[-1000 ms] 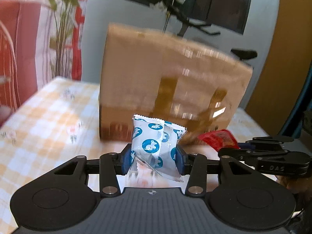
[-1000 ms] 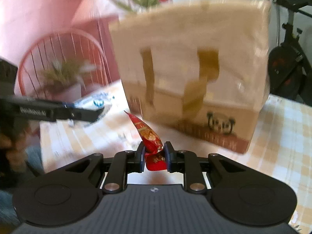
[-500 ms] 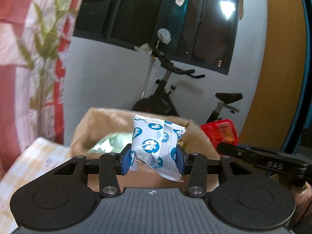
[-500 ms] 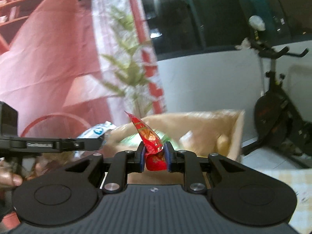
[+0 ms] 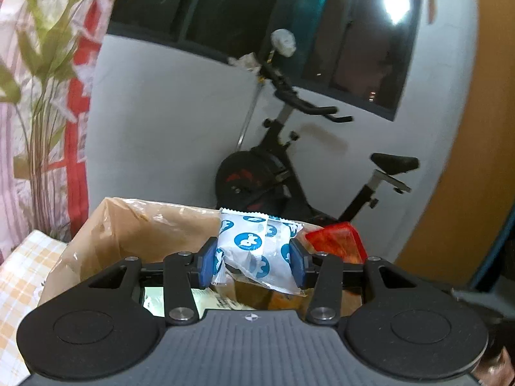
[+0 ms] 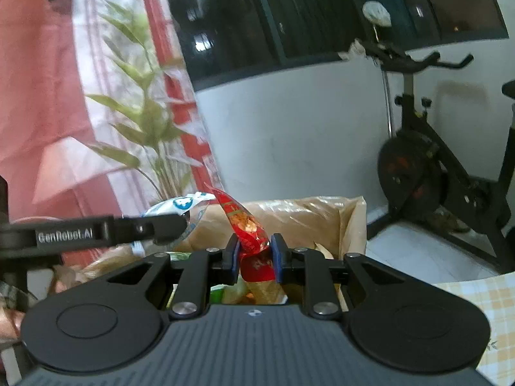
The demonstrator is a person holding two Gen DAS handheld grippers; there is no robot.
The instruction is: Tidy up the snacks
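Dim indoor light with a cool cast; a bright glare patch on the dark window pane [image 5: 394, 4]. Heavy fisheye bending and black corners at the edges. Blurred pink-and-red curtain [image 6: 42, 103] and green leafy plant [image 6: 141, 122], sharper near the middle.

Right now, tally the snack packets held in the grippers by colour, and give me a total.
White and blue packet, clamped in the left gripper: 1
Red packet, clamped in the right gripper: 1
Total: 2
Both are over the open cardboard box; the packets inside it are too hidden to count.
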